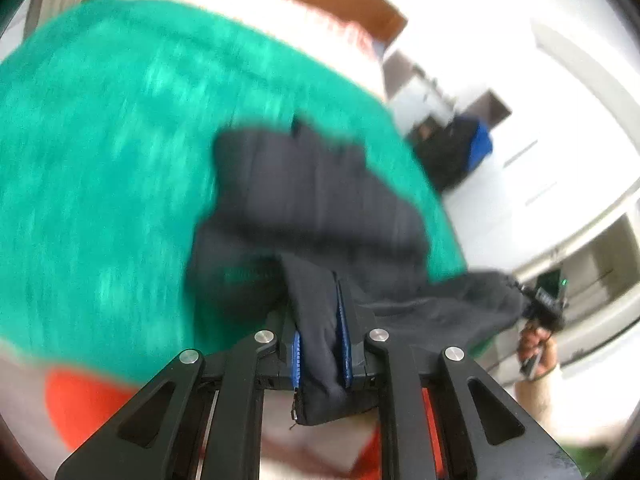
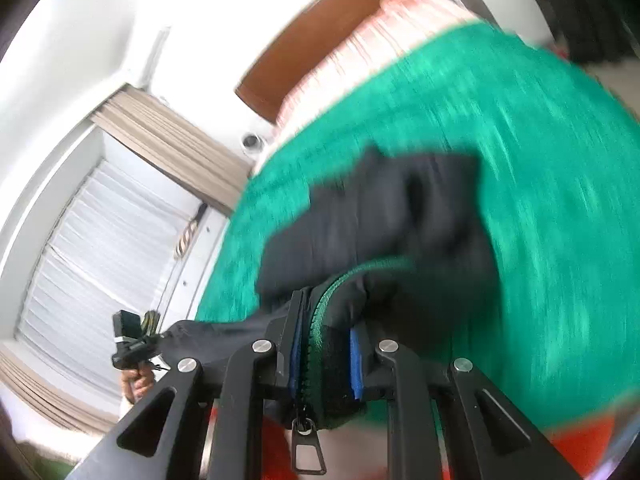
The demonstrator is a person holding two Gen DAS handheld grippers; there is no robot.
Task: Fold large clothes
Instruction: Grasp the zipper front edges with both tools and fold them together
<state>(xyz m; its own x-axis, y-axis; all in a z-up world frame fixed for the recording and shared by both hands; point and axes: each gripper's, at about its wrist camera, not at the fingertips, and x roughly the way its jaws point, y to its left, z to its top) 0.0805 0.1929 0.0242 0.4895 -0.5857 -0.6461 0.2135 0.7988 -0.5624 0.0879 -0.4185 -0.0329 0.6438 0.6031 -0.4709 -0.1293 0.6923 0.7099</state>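
Observation:
A dark navy jacket [image 1: 316,196] hangs over a green blanket [image 1: 104,152], stretched between both grippers. My left gripper [image 1: 322,320] is shut on a fold of its plain dark edge, blue pads pressing the cloth from both sides. My right gripper [image 2: 324,332] is shut on the jacket [image 2: 384,216] at its green zipper [image 2: 320,344]; the black zipper pull [image 2: 306,450] dangles below the jaws. From the left wrist view the right gripper [image 1: 544,300] shows at the far right, held by a hand [image 1: 534,344]. In the right wrist view the left gripper [image 2: 132,344] shows at the left. Both views are motion-blurred.
The green blanket [image 2: 520,184] covers a bed with a pale striped cover [image 2: 360,36] and a brown headboard [image 2: 320,24]. Orange fabric [image 1: 80,400] shows below the blanket. A window with white blinds [image 2: 104,248] and beige curtains is at left; a dark and blue pile [image 1: 464,148] sits beside the bed.

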